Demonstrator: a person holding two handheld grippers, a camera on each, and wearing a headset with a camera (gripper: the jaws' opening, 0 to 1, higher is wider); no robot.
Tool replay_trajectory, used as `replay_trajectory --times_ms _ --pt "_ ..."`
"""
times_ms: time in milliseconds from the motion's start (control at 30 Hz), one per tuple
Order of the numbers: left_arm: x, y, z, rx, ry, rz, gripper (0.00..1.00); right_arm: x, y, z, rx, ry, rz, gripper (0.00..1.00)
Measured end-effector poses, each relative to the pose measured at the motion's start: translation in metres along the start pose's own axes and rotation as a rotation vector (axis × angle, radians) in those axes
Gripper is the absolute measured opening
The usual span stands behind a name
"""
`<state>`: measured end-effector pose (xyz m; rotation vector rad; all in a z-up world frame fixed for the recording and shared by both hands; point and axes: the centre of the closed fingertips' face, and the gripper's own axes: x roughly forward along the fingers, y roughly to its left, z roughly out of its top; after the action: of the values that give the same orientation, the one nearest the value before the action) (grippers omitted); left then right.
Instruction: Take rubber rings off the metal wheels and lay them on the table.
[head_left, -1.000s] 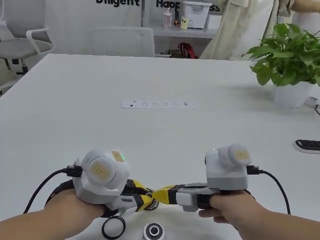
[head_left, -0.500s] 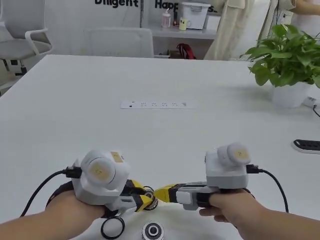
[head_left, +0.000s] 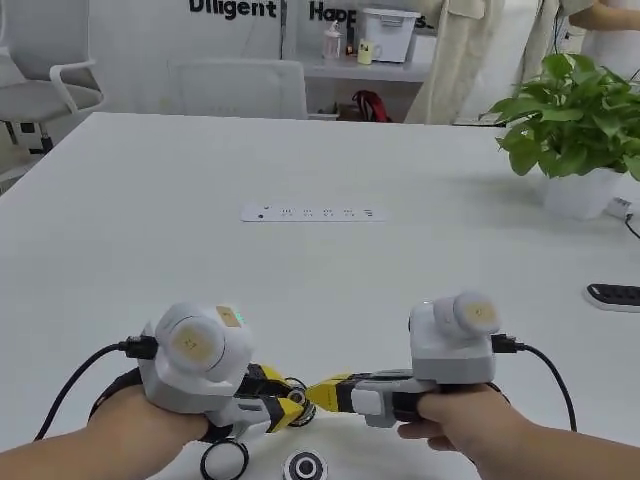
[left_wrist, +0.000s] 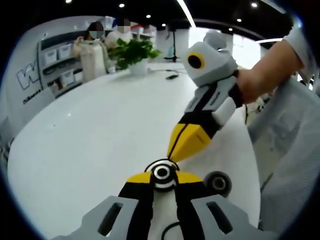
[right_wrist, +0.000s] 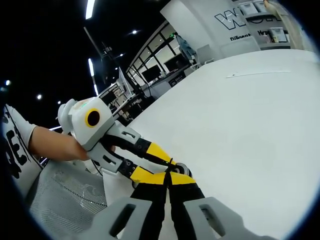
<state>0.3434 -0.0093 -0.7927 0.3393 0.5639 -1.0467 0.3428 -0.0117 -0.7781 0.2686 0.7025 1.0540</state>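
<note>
A small metal wheel (left_wrist: 162, 171) with a black rubber ring on it sits between the yellow tips of my left gripper (left_wrist: 162, 177), which is shut on it. My right gripper (left_wrist: 172, 156) comes in from the upper right, its jaws shut on the ring at the wheel's top edge. In the head view the two grippers meet tip to tip, left (head_left: 292, 400) and right (head_left: 318, 390), low over the table's near edge, with the wheel (head_left: 302, 410) between them. A loose rubber ring (head_left: 224, 460) lies under my left hand. A bare wheel (head_left: 304, 466) stands beside it.
A white power strip (head_left: 314, 212) lies mid-table. A potted plant (head_left: 575, 120) stands at the far right, with a black object (head_left: 615, 294) at the right edge. Cables trail from both grippers. Chairs and shelves stand beyond the table (head_left: 200, 250).
The head camera has tilted slightly. Both grippers stay shut at the same wheel, and the loose ring and bare wheel lie where they were.
</note>
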Motion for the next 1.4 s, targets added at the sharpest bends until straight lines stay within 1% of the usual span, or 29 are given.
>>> replay_trajectory --times_ms 400,567,667,733,967,1167,1400 --pt "-0.008 0.0 0.005 -0.019 -0.029 -0.007 0.2 0.001 0.001 -0.001 0.0 0.001 0.006 0.0" --pt "-0.013 -0.003 0.012 -0.018 -0.051 -0.011 0.23 0.0 0.002 0.0 -0.002 0.0 0.006 0.0" --pt "-0.016 -0.001 0.017 -0.025 -0.071 -0.005 0.27 0.0 0.001 0.0 -0.002 -0.001 0.004 0.0" --pt "-0.018 -0.001 0.019 -0.026 -0.079 -0.003 0.27 0.0 0.001 0.0 -0.001 -0.002 0.004 0.0" --pt "-0.024 -0.001 0.02 -0.025 -0.09 0.002 0.3 0.0 0.001 0.001 -0.001 -0.003 0.006 0.0" --pt "-0.031 0.001 0.027 -0.026 -0.125 0.011 0.31 0.0 0.002 0.001 -0.002 -0.003 0.007 0.0" --pt "-0.035 0.0 0.028 -0.01 -0.131 0.014 0.35 -0.001 0.003 0.002 -0.011 -0.003 0.007 0.0"
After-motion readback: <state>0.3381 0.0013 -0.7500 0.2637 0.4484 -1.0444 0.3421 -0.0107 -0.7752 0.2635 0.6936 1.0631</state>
